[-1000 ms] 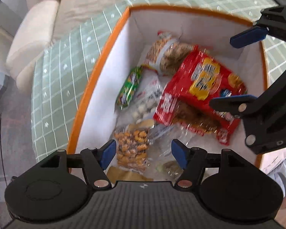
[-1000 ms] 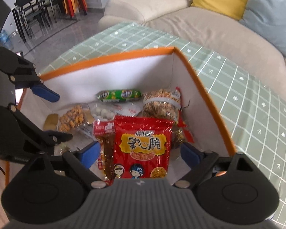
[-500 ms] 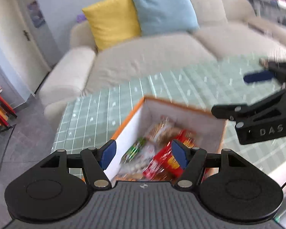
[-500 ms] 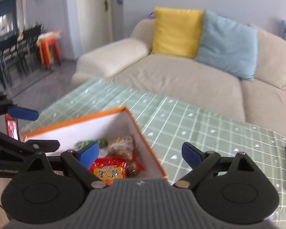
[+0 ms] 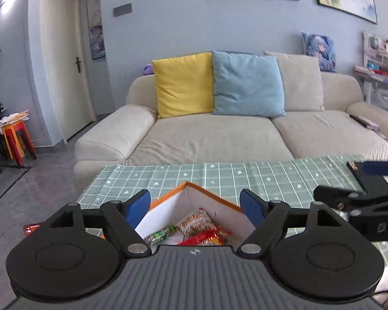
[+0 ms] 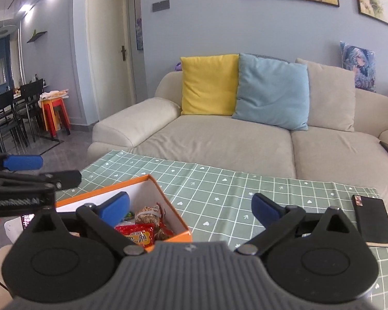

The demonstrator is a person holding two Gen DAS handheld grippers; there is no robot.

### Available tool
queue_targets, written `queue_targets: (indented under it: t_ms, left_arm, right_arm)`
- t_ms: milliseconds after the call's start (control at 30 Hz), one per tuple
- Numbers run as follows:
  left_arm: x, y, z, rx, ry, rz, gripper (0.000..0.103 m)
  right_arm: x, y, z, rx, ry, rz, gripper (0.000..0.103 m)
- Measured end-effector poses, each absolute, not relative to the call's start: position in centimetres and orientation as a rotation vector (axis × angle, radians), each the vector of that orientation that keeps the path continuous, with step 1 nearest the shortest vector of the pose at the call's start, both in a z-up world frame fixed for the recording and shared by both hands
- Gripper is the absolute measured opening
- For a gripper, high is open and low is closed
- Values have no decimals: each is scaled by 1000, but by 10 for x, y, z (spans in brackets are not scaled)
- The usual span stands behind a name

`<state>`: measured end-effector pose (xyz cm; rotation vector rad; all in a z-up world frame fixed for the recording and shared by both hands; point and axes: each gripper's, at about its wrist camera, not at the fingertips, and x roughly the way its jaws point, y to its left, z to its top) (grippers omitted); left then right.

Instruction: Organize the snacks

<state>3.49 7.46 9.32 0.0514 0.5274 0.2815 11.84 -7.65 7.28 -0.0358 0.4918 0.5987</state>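
Note:
An orange-rimmed white box (image 5: pixel 209 196) stands on the green checked tablecloth and holds several snack packs: a green pack (image 5: pixel 159 234), a peanut pack (image 5: pixel 195 223) and a red pack (image 5: pixel 207 239). The box (image 6: pixel 178 228) also shows in the right wrist view, with the red pack (image 6: pixel 137 235) and peanut pack (image 6: pixel 148 213) inside. My left gripper (image 5: pixel 195 208) is open and empty, raised above and behind the box. My right gripper (image 6: pixel 190 206) is open and empty, raised beside the box's right side. Each gripper shows at the edge of the other's view.
A beige sofa (image 5: pixel 207 139) with a yellow cushion (image 5: pixel 183 84) and a blue cushion (image 5: pixel 247 84) stands behind the table. A black notebook (image 6: pixel 373 221) lies on the tablecloth (image 6: pixel 232 188) at the right. Red and orange stools (image 6: pixel 55 115) and dining chairs stand far left.
Both grippers have lifted up and back from inside the box and tilted level, so the views now show the sofa and wall. Both stay open and empty.

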Motion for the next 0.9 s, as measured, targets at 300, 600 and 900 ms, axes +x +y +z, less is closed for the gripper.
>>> queue_targets:
  t_ms: [300,600,900]
  left_arm:
    - [17,59,53,37,625,270,94]
    - [18,50,19,-11,684,259,94]
    - [19,44,15,8,696,254,94]
  right_arm:
    - [87,-97,40,-28,520,542,99]
    - [77,-103,6,-41,574,475,99]
    - [71,-114,-5,4,600,426,99]
